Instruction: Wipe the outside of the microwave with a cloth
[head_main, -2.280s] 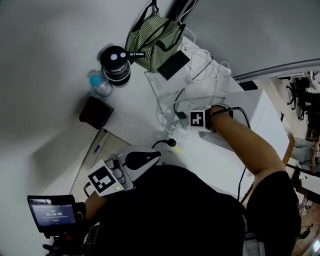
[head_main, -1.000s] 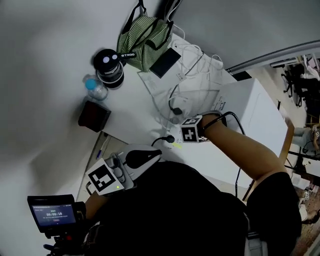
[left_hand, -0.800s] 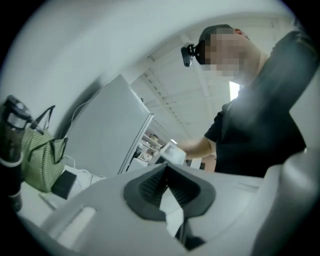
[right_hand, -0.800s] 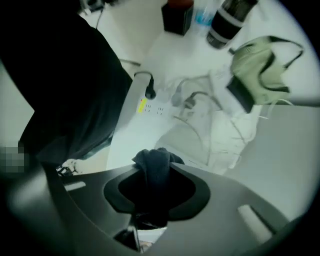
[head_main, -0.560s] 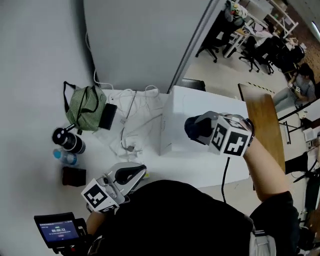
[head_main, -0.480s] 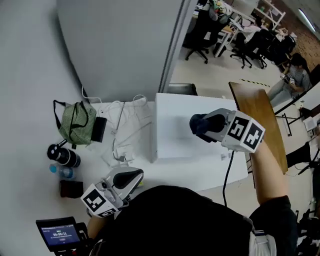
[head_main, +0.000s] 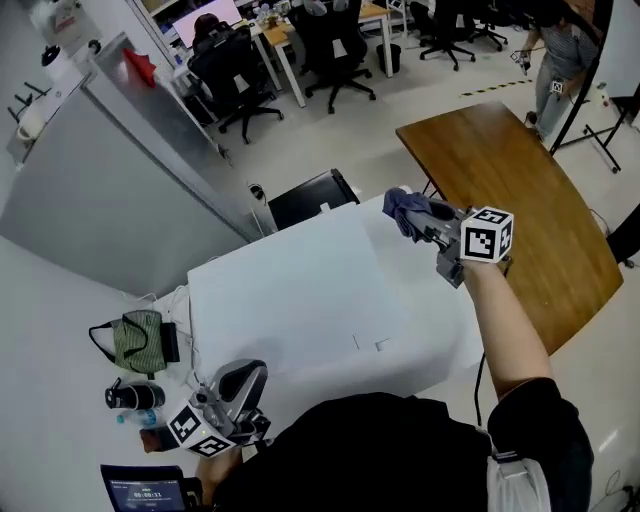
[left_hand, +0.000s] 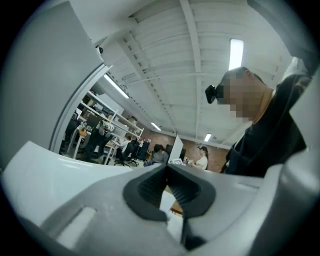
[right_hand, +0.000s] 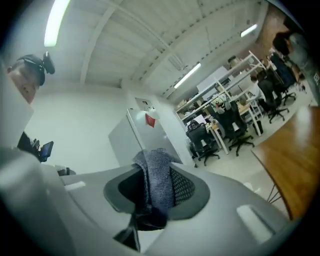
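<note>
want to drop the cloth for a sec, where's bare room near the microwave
The flat top of the boxy white microwave is bare. The brown wooden table beyond the right gripper and its blue-grey knitted cloth is bare too. Crowded: the strip left of the microwave, with the green striped bag and black flask.

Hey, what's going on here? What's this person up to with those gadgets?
A person is holding a pair of tongs in each hand. The right tongs are clamped on a blue-grey cloth, held up by the far right corner of the white microwave; I can't tell if it touches. The left tongs are shut and empty, low by the person's body.
</note>
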